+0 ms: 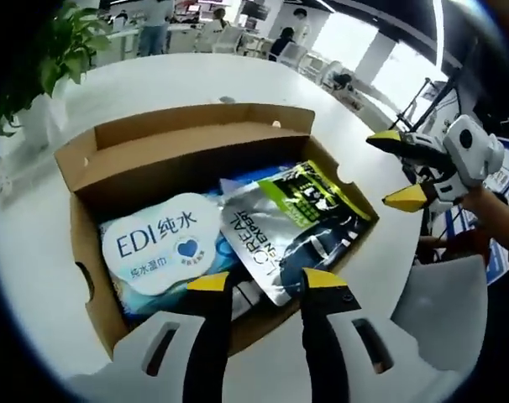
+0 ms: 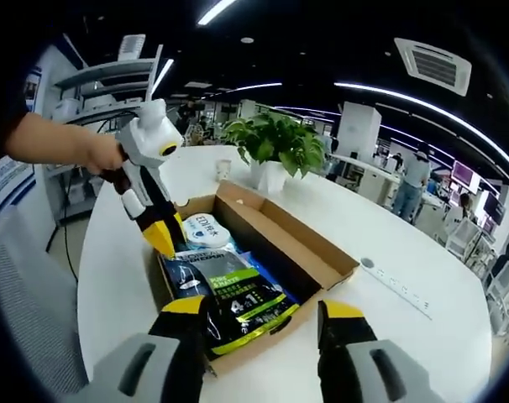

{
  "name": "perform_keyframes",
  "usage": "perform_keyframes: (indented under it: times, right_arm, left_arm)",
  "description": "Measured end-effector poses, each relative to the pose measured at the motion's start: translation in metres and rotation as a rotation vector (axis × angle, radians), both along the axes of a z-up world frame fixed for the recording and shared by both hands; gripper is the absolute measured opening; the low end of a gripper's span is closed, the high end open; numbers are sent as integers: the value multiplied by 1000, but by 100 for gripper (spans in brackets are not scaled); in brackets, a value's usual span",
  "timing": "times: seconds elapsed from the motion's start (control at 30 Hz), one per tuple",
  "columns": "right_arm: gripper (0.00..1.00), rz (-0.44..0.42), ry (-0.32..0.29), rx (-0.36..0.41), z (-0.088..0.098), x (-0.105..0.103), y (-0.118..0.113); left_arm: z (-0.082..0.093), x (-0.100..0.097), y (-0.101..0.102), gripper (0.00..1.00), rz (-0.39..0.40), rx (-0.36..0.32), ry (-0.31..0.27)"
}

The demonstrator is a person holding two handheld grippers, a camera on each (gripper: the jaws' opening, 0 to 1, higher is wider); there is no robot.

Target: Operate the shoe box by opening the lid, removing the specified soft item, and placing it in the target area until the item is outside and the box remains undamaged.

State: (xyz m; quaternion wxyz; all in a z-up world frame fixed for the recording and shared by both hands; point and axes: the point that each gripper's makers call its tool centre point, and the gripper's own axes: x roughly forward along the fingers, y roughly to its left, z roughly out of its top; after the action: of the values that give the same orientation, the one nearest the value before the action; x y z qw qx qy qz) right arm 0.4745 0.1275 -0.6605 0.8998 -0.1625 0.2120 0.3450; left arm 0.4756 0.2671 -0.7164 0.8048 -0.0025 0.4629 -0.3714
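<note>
inside the open shoe box [image 2: 263, 243], silver pouch [image 2: 229, 306] just beyond right gripper [image 2: 267, 323]

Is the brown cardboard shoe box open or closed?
Open. The brown cardboard shoe box has its lid folded back, so the white wet-wipes pack and the silver and green pouch lying inside are visible.

The wipes pack [image 1: 158, 243] reads "EDI 纯水"; the silver pouch [image 1: 292, 227] reads "L'OREAL MEN EXPERT".
</note>
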Motion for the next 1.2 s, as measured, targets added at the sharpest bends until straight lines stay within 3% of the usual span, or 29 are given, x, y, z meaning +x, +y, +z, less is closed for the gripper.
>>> perform_keyframes:
  times: [0.37,0.63,0.9,1.2]
  right_arm:
    - [50,17,-3,9,0,-3,3]
    - [49,46,7,-1,-4,-7,8]
    - [49,93,5,-9,-3,-11,17]
    - [49,134,-8,-33,-1,-16,23]
  left_arm:
    - [-10,-5,-8,20,15,-35,82]
    - [-7,0,-2,4,11,13,41]
    - [-3,2,-5,0,29,8,56]
    - [9,9,-3,0,86,-51,91]
